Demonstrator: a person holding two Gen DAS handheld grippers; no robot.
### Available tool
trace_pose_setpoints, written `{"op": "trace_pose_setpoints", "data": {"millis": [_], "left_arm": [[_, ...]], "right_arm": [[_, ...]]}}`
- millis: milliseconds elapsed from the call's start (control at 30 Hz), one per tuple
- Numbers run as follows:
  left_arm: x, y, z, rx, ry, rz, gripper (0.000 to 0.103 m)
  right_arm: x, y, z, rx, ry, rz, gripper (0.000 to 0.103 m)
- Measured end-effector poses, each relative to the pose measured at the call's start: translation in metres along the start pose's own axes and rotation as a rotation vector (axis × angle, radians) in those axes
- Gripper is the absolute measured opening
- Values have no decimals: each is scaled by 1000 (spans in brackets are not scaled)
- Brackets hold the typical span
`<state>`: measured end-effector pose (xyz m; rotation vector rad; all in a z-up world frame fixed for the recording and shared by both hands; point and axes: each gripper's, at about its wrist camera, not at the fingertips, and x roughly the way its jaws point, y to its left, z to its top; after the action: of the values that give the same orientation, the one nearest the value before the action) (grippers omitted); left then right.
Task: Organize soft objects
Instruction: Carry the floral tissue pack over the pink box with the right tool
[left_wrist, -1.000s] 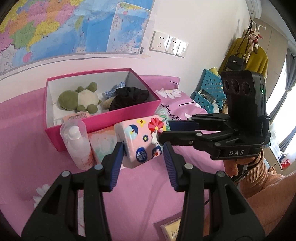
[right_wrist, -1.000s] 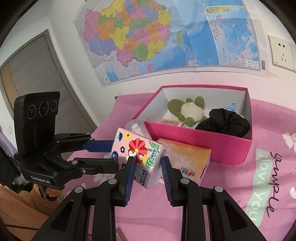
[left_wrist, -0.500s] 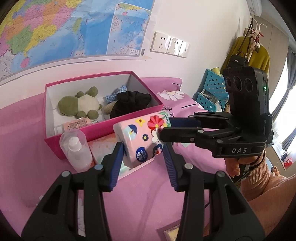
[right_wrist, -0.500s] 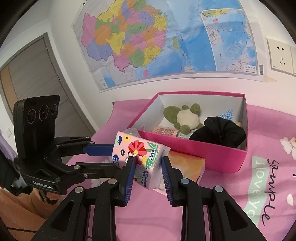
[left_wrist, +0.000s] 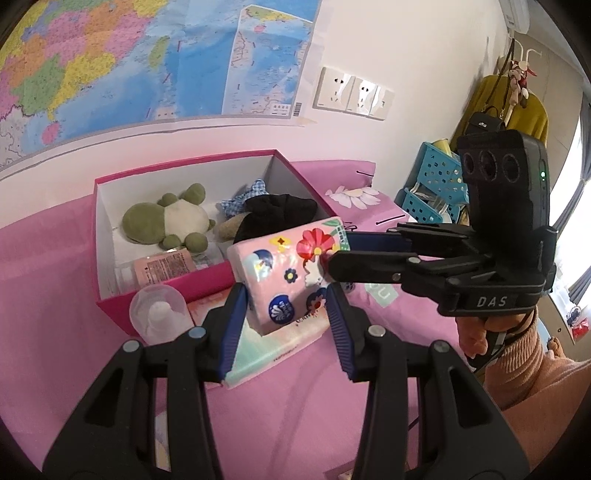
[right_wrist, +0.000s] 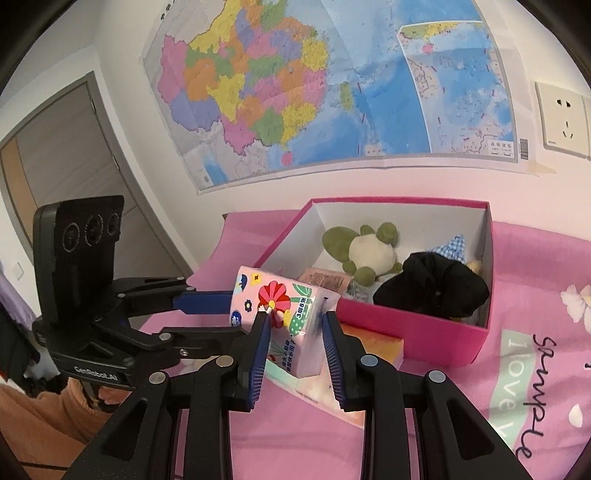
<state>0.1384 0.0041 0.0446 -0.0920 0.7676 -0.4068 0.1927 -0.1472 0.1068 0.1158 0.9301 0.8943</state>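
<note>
Pink flower-printed soft tissue pack (left_wrist: 291, 275) pinched from both ends: left gripper (left_wrist: 286, 317) and right gripper (right_wrist: 295, 334) both clamped on it, sharing the squashy load. Held aloft just off near edge of open magenta cardboard box (right_wrist: 413, 332), likely for dropping beside green plush frog (right_wrist: 364, 251).
</note>
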Motion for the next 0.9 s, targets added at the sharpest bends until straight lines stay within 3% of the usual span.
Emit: {"op": "trace_pose_setpoints", "data": {"millis": [900], "left_arm": [[23,26,27,-33,5,47,46]], "right_arm": [[28,-21,24,29,9,-7,29]]}}
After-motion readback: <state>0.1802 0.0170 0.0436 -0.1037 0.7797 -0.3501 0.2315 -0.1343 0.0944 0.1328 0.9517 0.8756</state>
